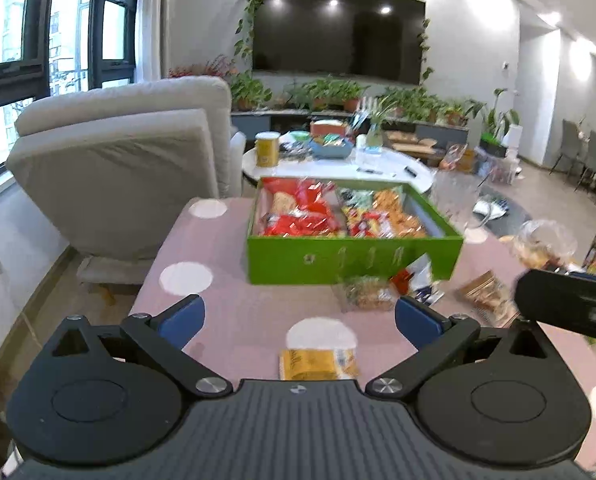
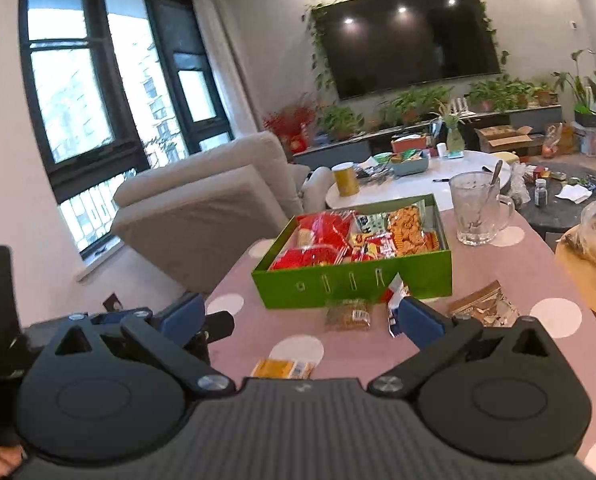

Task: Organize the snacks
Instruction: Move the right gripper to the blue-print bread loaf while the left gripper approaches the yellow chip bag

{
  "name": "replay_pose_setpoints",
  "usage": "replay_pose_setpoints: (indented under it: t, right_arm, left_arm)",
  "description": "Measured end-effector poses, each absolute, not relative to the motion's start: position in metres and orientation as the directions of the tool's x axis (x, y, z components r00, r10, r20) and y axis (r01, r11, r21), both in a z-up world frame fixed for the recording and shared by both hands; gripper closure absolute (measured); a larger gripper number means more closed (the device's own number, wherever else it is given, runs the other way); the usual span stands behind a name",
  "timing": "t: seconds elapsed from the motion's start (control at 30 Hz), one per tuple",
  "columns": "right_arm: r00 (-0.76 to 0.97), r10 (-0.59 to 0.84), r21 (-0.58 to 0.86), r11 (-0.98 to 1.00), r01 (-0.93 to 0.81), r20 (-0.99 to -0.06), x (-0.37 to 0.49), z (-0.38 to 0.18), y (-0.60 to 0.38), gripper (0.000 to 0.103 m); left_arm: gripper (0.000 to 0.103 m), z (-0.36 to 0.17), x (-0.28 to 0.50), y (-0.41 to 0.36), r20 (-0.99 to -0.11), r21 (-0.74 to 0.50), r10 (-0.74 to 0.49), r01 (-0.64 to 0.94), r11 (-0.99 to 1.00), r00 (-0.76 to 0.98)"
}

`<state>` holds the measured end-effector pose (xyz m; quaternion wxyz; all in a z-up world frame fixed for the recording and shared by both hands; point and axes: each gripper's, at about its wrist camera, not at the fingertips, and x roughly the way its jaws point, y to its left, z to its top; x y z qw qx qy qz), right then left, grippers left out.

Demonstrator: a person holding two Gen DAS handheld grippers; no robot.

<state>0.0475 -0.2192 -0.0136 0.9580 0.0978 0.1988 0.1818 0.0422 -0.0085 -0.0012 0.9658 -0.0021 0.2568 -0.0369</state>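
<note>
A green box holding red, yellow and orange snack packets stands on the pink dotted table. Loose snacks lie in front of it: a clear packet of brown snack, a red, white and blue packet, a brown packet, and a yellow packet nearest me. My left gripper is open and empty above the table, just behind the yellow packet. My right gripper is open and empty, to the right of the left one.
A glass mug with a spoon stands behind the box to the right. A bagged item sits on a round wooden board at the right edge. A beige armchair is left of the table, and a white round table lies beyond.
</note>
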Motion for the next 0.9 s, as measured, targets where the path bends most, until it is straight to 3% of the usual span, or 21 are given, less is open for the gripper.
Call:
replay_pose_setpoints:
  t: [0.27,0.47,0.9]
  right_arm:
    - [0.74,0.471,0.23,0.882,-0.413,-0.479,0.055,-0.044,-0.212,0.041]
    - [0.683,0.441,0.155,0.885,-0.439,-0.583,0.062,-0.068,-0.195,0.041]
    - [0.656,0.345,-0.011,0.881,-0.474,-0.671,0.065,-0.092,-0.171,0.041]
  left_arm:
    - [0.007,-0.021,0.058,0.014,-0.566,-0.092,-0.058,0.008,0.996,0.822]
    - [0.008,-0.033,0.065,0.02,-0.599,-0.134,-0.097,0.02,0.991,0.795]
    - [0.008,-0.046,0.072,0.017,-0.629,-0.111,-0.107,0.048,0.993,0.77]
